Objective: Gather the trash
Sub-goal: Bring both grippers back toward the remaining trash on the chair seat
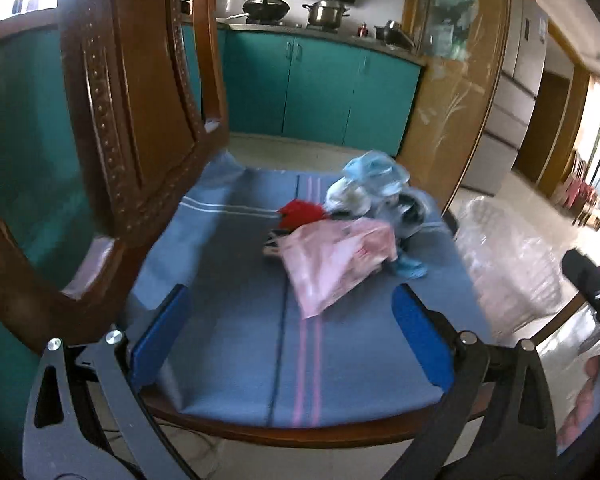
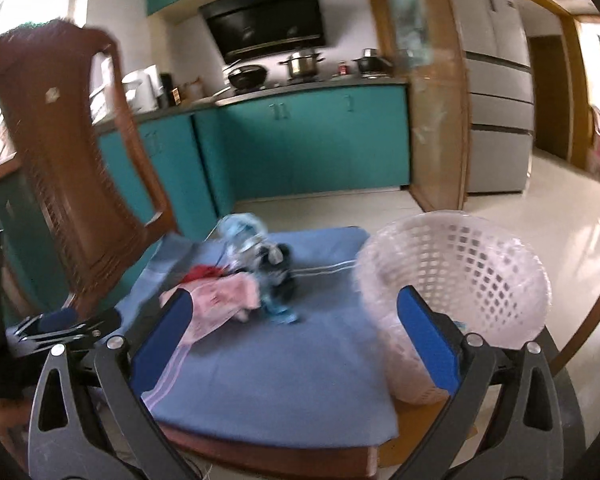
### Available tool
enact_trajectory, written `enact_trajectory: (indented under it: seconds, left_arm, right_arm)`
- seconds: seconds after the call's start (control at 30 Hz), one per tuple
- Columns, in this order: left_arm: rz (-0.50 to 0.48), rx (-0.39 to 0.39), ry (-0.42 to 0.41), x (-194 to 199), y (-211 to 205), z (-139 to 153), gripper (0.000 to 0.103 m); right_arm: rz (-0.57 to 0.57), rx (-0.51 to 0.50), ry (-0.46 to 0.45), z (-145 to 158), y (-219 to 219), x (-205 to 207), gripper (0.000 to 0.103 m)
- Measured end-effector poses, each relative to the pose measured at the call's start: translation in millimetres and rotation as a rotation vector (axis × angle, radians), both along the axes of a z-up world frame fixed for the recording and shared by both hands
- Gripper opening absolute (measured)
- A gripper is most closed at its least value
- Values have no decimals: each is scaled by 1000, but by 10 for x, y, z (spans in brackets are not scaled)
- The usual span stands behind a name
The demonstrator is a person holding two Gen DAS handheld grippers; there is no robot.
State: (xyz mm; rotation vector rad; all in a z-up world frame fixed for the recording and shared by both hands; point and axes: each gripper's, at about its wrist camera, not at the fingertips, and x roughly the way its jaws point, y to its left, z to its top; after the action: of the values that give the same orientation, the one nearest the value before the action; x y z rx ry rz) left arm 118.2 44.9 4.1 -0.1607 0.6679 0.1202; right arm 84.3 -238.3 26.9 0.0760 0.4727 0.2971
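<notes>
The heap of crumpled plastic bags, pink, red and pale blue (image 1: pixel 352 232), lay at the far side of the blue striped cloth (image 1: pixel 228 320) on the wooden chair seat. Both the left gripper (image 1: pixel 292 332) and the right gripper (image 2: pixel 296 332) stood spread wide and empty. The bags looked light, soft and slippery, best pinched at a bunched fold; only the right view showed the whole white lattice plastic basket (image 2: pixel 480 264) to the right.

Teal kitchen cabinets (image 2: pixel 320 140) run beneath a black range hood (image 2: pixel 264 32). A carved brown wooden chair (image 1: pixel 112 120) stands left; pale glossy floor tiles (image 2: pixel 560 208) reflect daylight.

Blue striped cloth (image 1: pixel 228 360), carved wooden chair (image 2: pixel 60 152), teal cabinets (image 2: pixel 320 140) — steel pot (image 1: pixel 325 12), grey fridge (image 2: pixel 496 92)
</notes>
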Motion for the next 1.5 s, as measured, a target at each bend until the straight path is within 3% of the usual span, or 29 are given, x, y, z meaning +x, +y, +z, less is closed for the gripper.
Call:
enact_trajectory:
  seconds: [0.4,1.5]
  left_arm:
    - [-62,-41,-21,-18,-124,42,100]
    - [-97,-18,-7,40,-254,-24,100]
  right_arm:
    - [-15,3,1,-26,44,62,100]
    - [20,-19,8,-62,38,48,100]
